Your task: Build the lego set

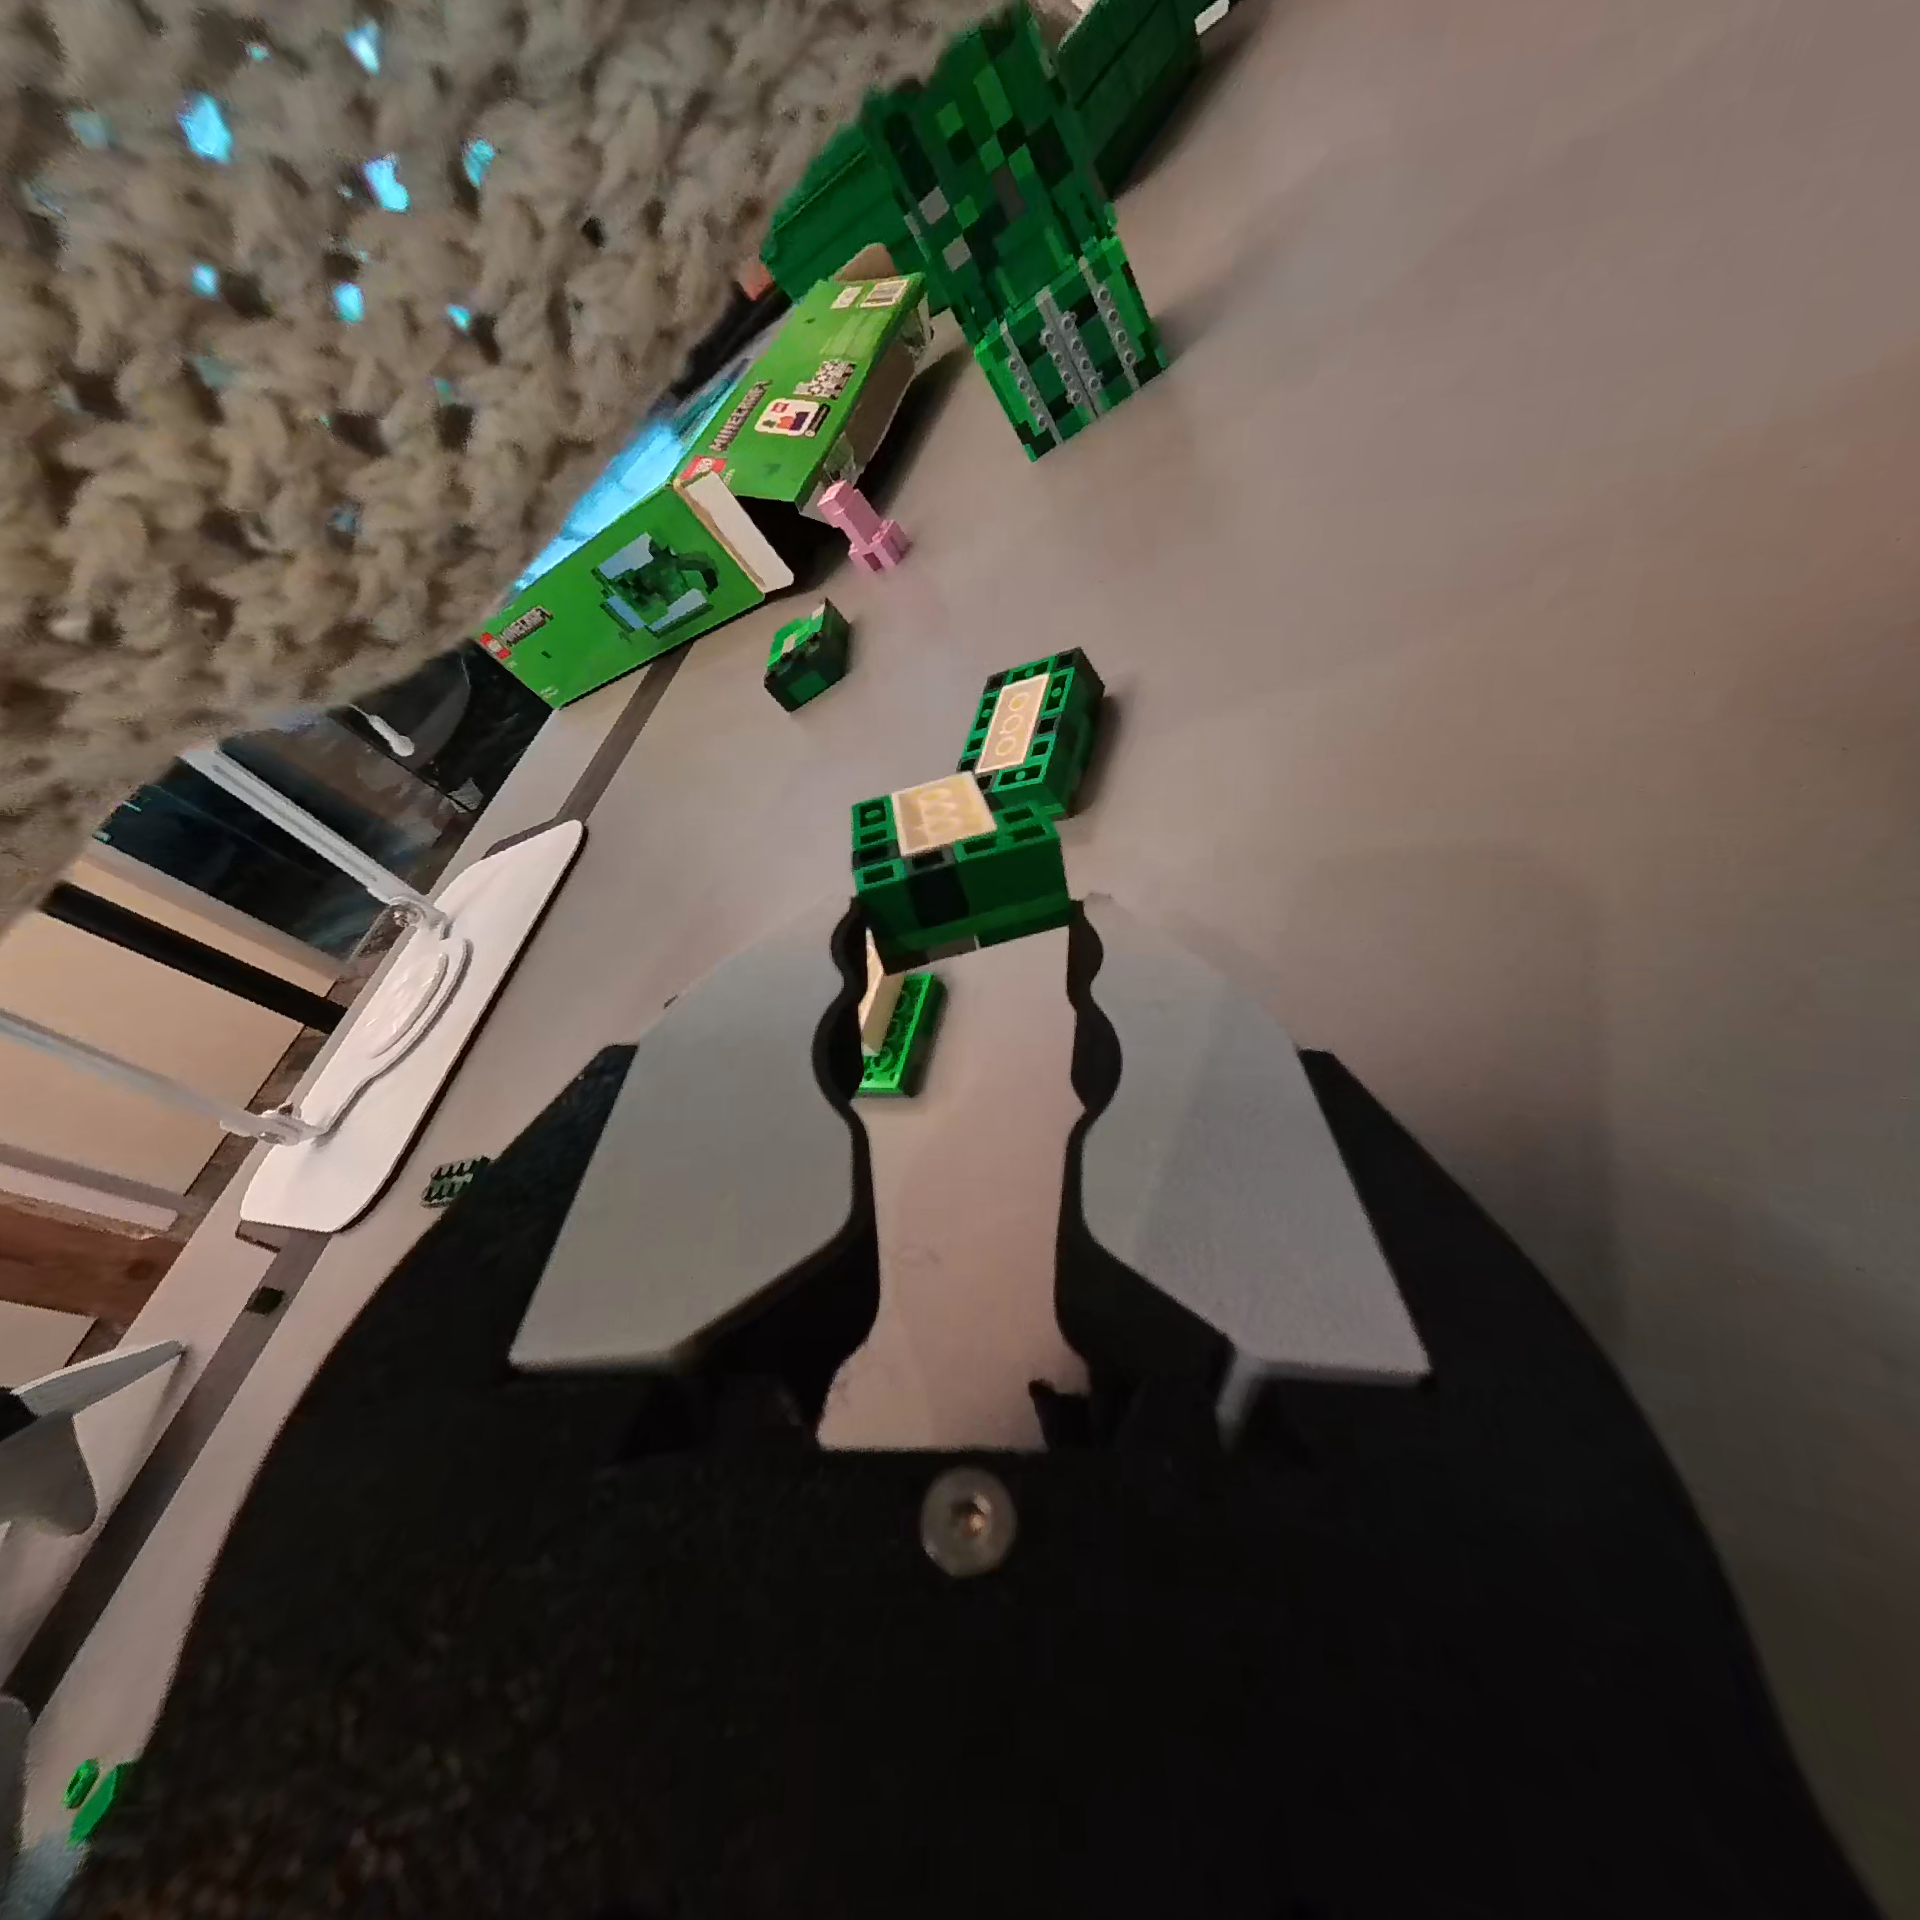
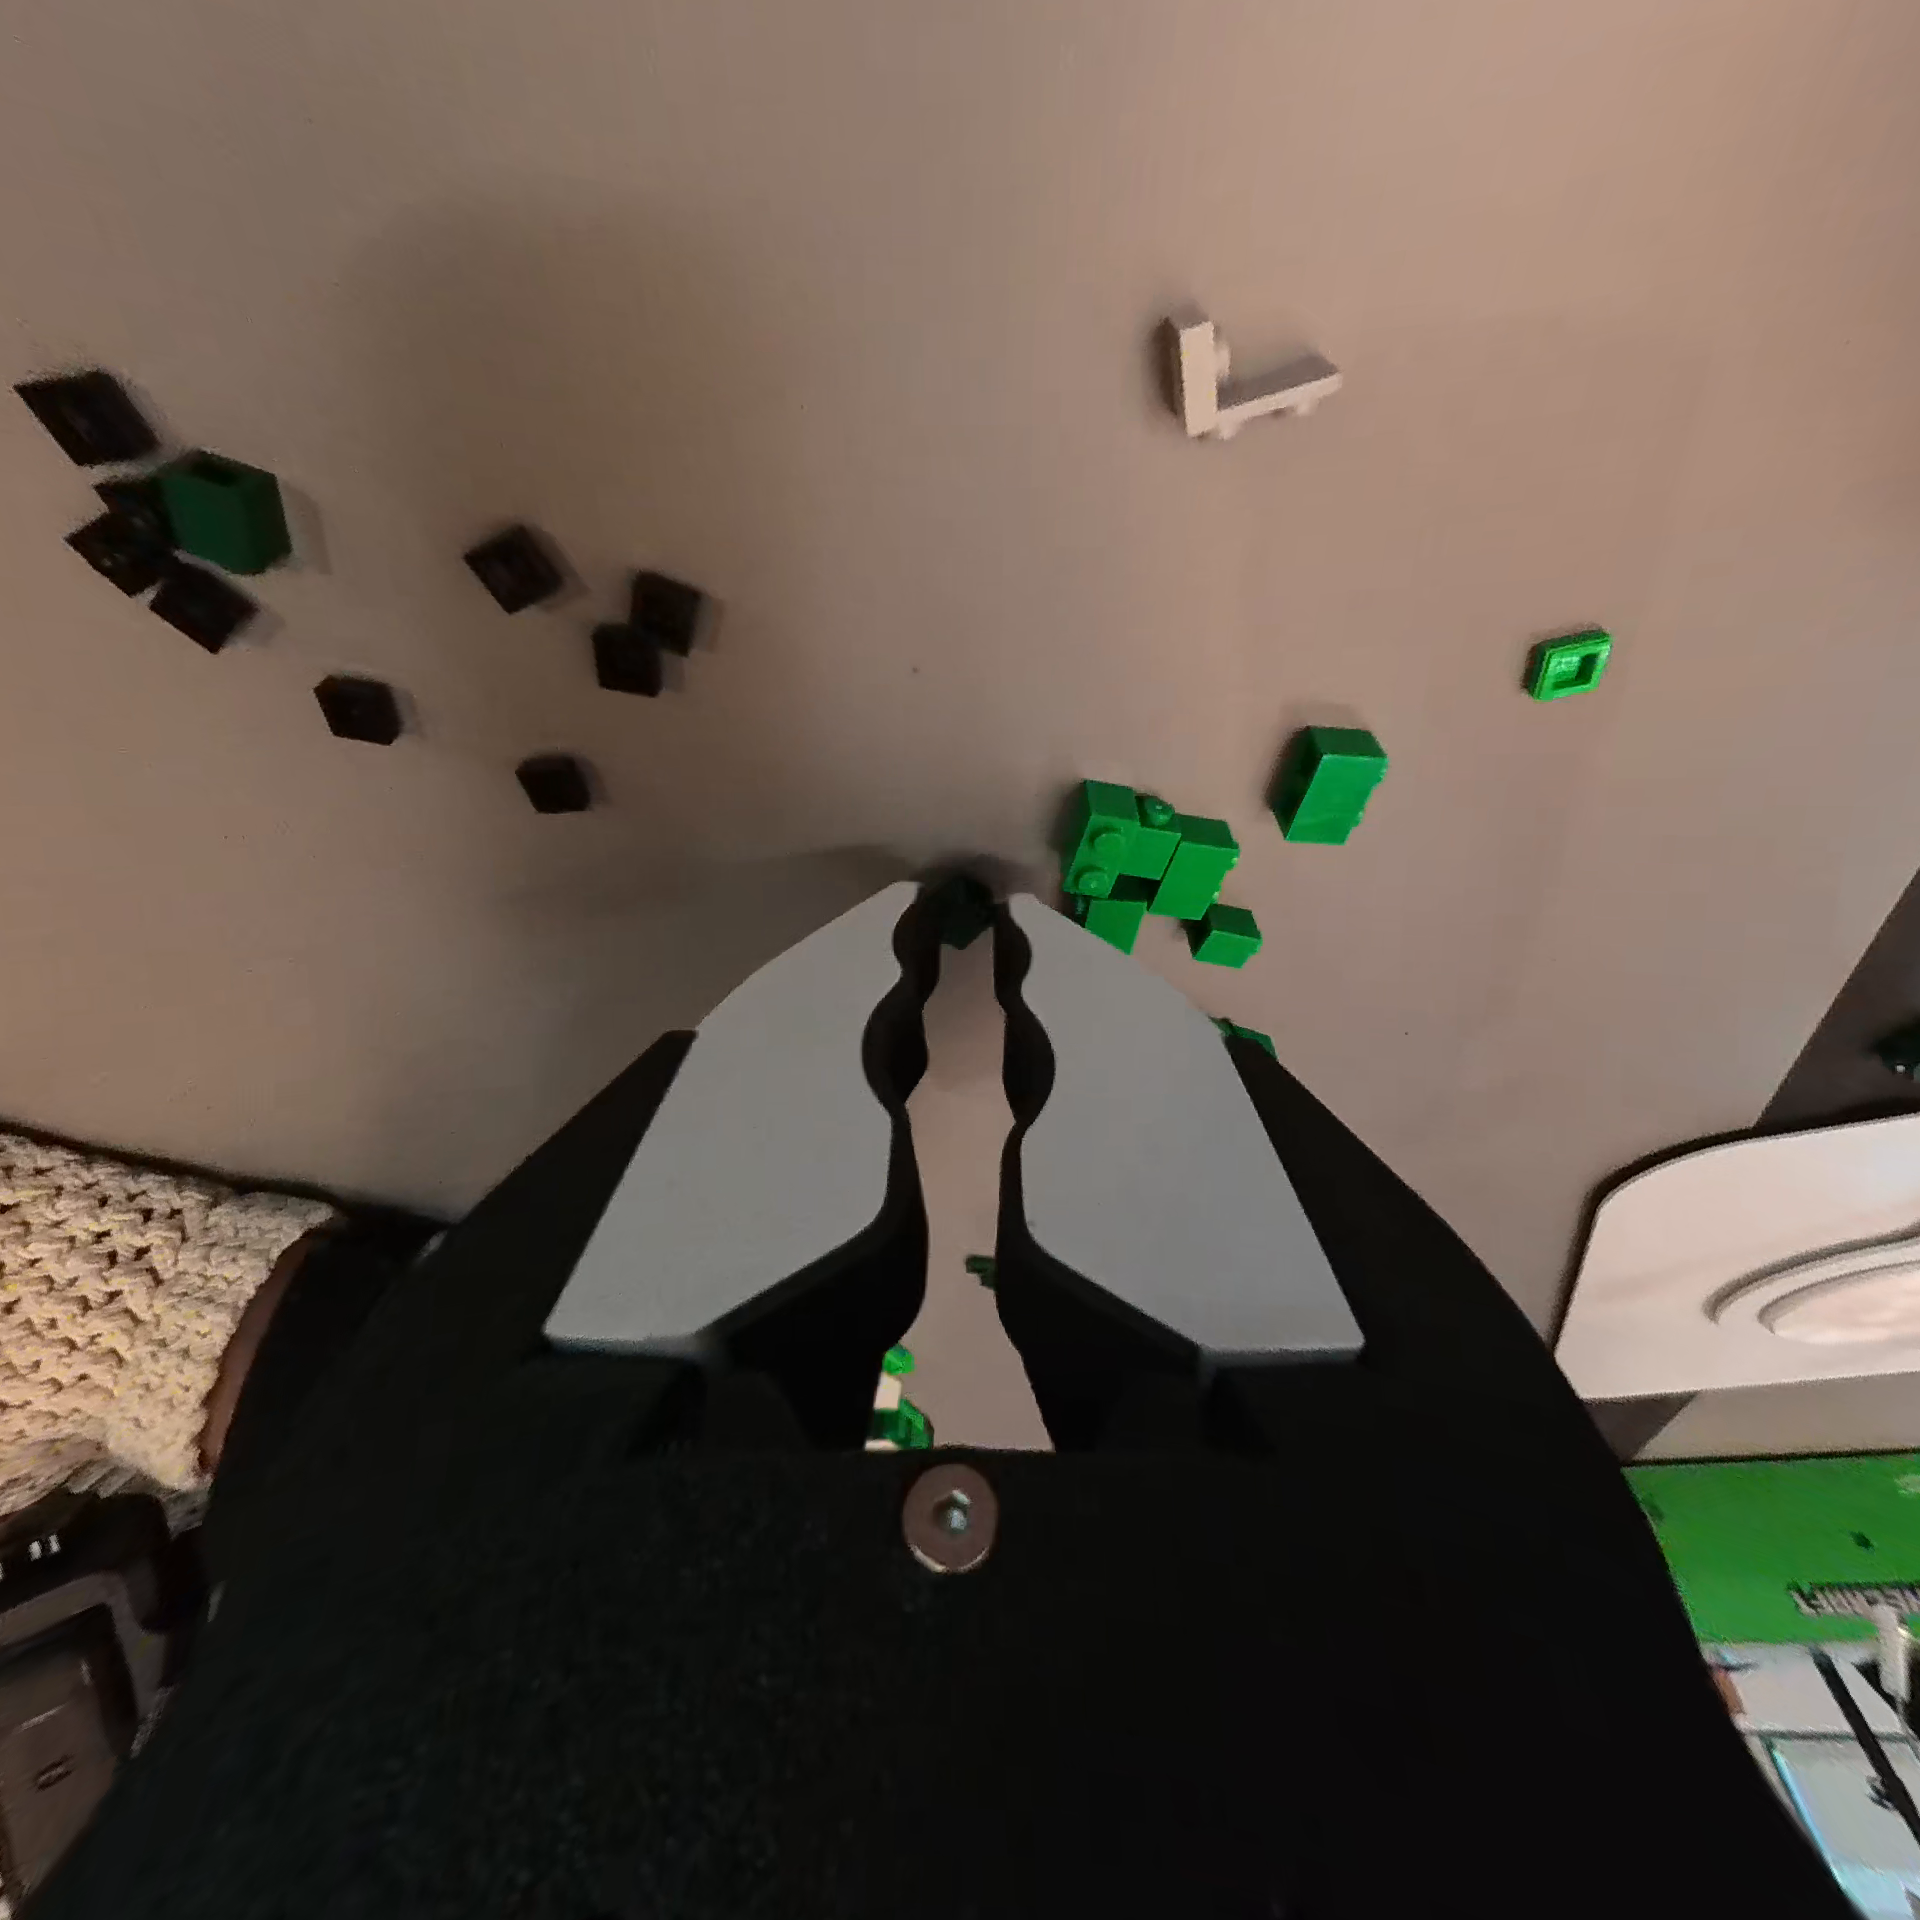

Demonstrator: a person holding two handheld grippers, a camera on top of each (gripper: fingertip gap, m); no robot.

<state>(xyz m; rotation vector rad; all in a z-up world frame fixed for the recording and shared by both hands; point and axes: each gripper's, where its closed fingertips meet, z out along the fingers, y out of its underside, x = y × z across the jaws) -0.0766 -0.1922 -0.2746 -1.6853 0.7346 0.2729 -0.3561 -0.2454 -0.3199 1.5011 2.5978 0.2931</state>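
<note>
In my right wrist view, the right gripper (image 2: 956, 902) has its grey fingers nearly together, pinched at the tips on a small dark green lego piece (image 2: 958, 920) down at the grey tabletop (image 2: 935, 312). Just to the right of those tips lies a cluster of bright green bricks (image 2: 1148, 868), with a single bright green brick (image 2: 1330, 784) beyond it and a small flat green square tile (image 2: 1569, 665) farther right. Several small black square tiles (image 2: 520, 566) are scattered to the left, some of them beside a dark green cube brick (image 2: 223, 511). A light grey L-shaped bracket piece (image 2: 1236, 379) sits well apart at the top.

In my left wrist view, the left gripper (image 1: 971, 914) has its fingers spread apart with nothing between them. A green-and-black block assembly with a cream plate on top (image 1: 956, 862) stands right at the fingertips, but I cannot tell whether it touches them. A second, similar block (image 1: 1034, 727) sits just behind it, and a thin bright green plate with a cream piece (image 1: 894, 1029) lies on the table inside the gap. Farther off are a small dark green cube (image 1: 810, 655), a pink figure (image 1: 868, 525), the green cardboard set box (image 1: 717, 520) lying on its side, and a tall pixel-patterned green built model (image 1: 1018, 239). A knitted cream sleeve (image 1: 260, 312) fills the upper left.
</note>
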